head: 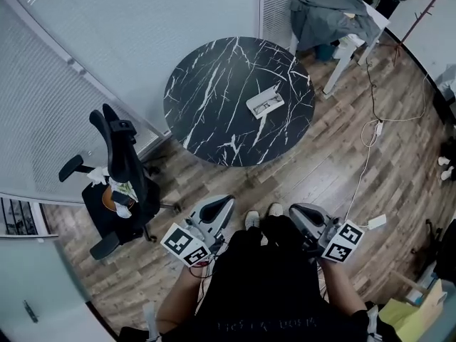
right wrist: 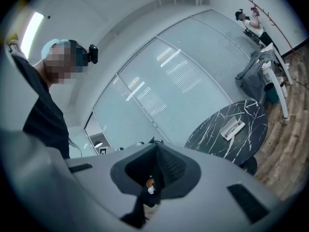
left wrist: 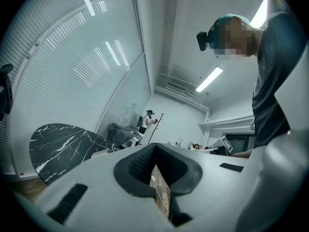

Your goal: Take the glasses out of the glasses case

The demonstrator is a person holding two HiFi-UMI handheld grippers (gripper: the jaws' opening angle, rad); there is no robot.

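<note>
A white glasses case [head: 264,102] lies open on the round black marble table [head: 214,84], right of its middle, with dark glasses inside. The right gripper view shows the case [right wrist: 232,128] small and far off on the table [right wrist: 207,139]. Both grippers are held low against the person's body, well short of the table. My left gripper [head: 225,201] and my right gripper [head: 293,208] point toward the table over the wooden floor. The jaws of the left gripper [left wrist: 155,146] and the right gripper [right wrist: 157,146] meet at their tips, with nothing between them.
A black office chair [head: 117,169] stands at the left by the curved glass partition [head: 107,27]. At the back right, a white table [head: 349,41] carries grey cloth [head: 331,13]. A cable [head: 370,130] runs across the floor at right. Another person [left wrist: 148,120] stands far back.
</note>
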